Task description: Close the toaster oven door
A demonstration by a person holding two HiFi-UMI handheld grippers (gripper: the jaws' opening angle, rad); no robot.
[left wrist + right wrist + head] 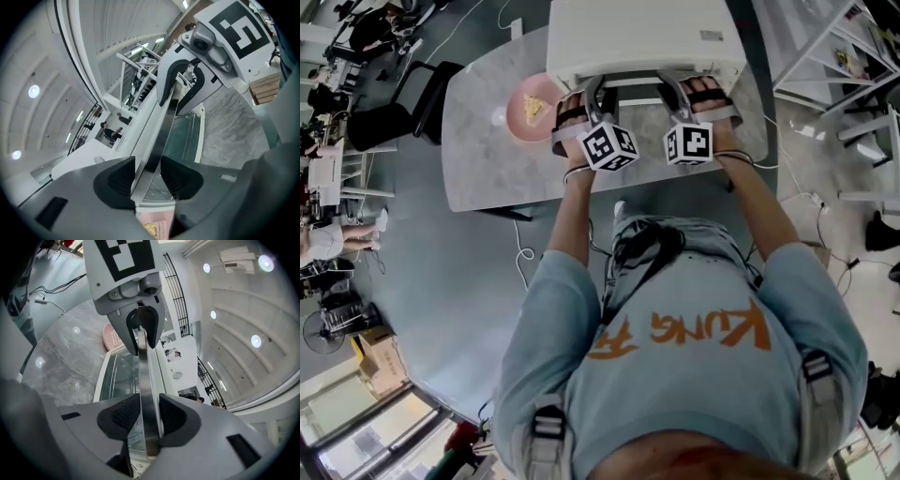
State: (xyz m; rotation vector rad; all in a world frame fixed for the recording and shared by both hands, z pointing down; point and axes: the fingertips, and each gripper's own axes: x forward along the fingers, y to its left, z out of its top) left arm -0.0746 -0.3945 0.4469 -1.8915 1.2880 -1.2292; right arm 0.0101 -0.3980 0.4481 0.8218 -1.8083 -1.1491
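Across the upper middle of the head view, a grey marbled desk (pixel 487 159) is carrying a white toaster oven (pixel 637 33), which is sitting at its far edge. Just left of the oven, a pink plate (pixel 512 131) is lying on the desk and holding a slice of food (pixel 533 107). A dark chair (pixel 394 112) is standing off the desk's left end, and cables (pixel 520 248) are trailing over the floor below. Nothing is lying between the oven front and the person.

The oven's door (pixel 117 376) is leaning out from the oven front toward the person, not yet shut, with its glass showing in both gripper views (pixel 187 136). Its metal handle (pixel 157 140) is running as a bright bar along the door's free edge.

The left claw (pixel 149 176) is gripping that handle, its jaws standing fairly wide with both dark pads pressing on the bar; the pink plate is showing below them. The right claw (pixel 149 416) is clamping the same handle (pixel 145 394) further along, with its jaws set narrower. Each gripper view is also catching the other claw on the bar, the right one (pixel 180 89) and the left one (pixel 140 329). In the head view both are sitting side by side at the oven front, left (pixel 586 98) and right (pixel 689 94).
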